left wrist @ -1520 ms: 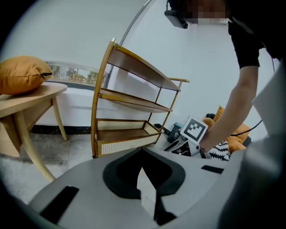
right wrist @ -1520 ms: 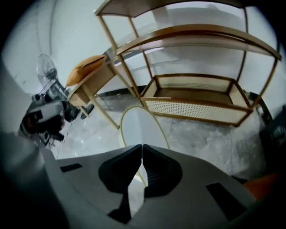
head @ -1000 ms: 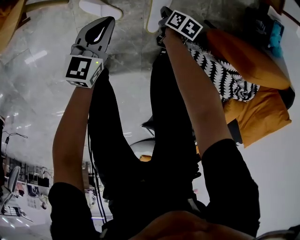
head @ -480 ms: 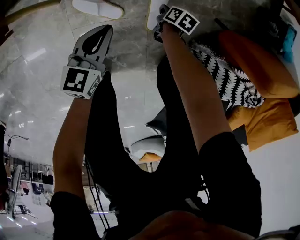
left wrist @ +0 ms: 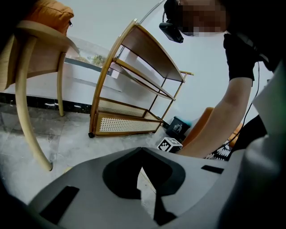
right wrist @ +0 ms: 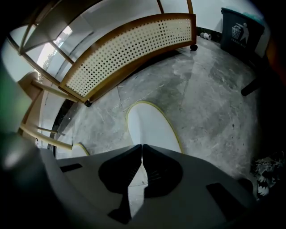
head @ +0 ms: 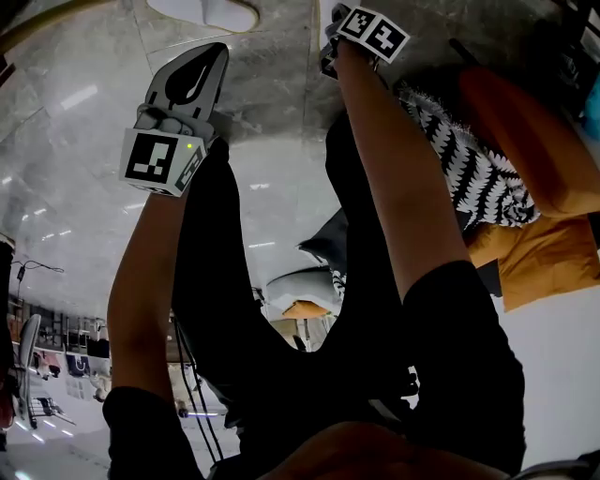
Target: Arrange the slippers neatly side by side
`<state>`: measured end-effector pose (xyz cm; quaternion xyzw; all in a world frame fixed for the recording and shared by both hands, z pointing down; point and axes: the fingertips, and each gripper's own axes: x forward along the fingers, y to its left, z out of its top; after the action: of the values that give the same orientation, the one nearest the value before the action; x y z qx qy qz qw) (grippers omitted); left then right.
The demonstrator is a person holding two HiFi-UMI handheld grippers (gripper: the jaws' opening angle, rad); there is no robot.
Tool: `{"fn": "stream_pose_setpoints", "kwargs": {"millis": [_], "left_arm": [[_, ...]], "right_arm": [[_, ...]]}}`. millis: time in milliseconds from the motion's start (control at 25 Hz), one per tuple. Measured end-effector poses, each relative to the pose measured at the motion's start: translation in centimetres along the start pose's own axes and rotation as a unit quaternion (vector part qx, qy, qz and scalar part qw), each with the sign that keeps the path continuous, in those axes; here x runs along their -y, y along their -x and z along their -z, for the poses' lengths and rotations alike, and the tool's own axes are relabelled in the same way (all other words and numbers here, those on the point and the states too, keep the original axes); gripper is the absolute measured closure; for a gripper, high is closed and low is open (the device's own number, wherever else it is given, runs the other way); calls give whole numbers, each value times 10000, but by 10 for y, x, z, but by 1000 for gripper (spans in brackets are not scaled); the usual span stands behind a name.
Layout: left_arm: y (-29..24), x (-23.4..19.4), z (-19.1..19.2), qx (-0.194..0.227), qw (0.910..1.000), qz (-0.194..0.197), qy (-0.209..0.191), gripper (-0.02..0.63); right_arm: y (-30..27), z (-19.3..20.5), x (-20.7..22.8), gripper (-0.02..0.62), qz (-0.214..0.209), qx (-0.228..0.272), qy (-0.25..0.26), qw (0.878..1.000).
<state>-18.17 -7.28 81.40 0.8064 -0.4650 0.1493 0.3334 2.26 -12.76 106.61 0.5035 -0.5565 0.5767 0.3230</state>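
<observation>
A white slipper (right wrist: 152, 125) with a pale yellow rim lies sole-up or flat on the grey marble floor, just beyond my right gripper (right wrist: 142, 146). That gripper points steeply down, and its jaws are shut with nothing in them. A second white slipper (right wrist: 79, 150) peeks out at the left, and it also shows at the top edge of the head view as a slipper (head: 208, 11). My left gripper (head: 214, 54) hovers short of it, shut and empty. In its own view the left gripper (left wrist: 140, 151) shows only floor past its tips. The right gripper's marker cube (head: 373, 33) hides its jaws in the head view.
A curved wood-and-rattan shelf rack (right wrist: 129, 49) stands behind the slippers. A wooden chair (left wrist: 31, 89) stands at the left. At the right are a dark bin (right wrist: 241, 29), orange cushions (head: 525, 141) and a black-and-white patterned cloth (head: 469, 169). The person's legs fill the middle of the head view.
Both grippers have sunk toward the floor and the slippers. Their jaws have stayed shut.
</observation>
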Motion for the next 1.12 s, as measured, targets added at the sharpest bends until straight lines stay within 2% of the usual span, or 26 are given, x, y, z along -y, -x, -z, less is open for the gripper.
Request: {"fn": "stream_pose_setpoints", "kwargs": {"millis": [120,240,320,360,480,600,680,760,840,920,1120], "left_arm": [[-5,-3,3,-32,10000,-2,21,592],[-8,-10,3,-25,9995,-141,270,592],[-9,-18,4,-59,9983,-332,471,592],[-9,-22,6,-92,9975,-444,550,592],[-9,-37,10,-149,9924,-796,925,592],[-5,-51,14,-25,9776,-1219,1715,592],[-1,-63,13,80,9643,-1527,2164,592],[-2,-75,13,168,9492,-1829,2556,591],[-10,-87,20,175,9335,-2047,2938,592],[-20,-98,33,38,9227,-2148,3202,592],[-45,-125,72,-517,9080,-2118,3579,591]], "right_arm": [[-4,2,0,557,-37,-15,-20,10000],[-4,4,-5,555,-156,-63,64,9998],[0,3,-9,544,-274,-82,129,9995],[5,0,-10,505,-282,-43,185,9994],[26,-17,-14,505,-288,160,579,9978],[64,-38,-37,512,-644,451,1394,9871],[98,-48,-68,529,-1131,800,1948,9710],[134,-58,-100,537,-1628,1162,2291,9526],[166,-65,-125,538,-1990,1432,2458,9378],[189,-66,-141,540,-2228,1610,2458,9295],[216,-66,-164,541,-2680,1917,2362,9141]]}}
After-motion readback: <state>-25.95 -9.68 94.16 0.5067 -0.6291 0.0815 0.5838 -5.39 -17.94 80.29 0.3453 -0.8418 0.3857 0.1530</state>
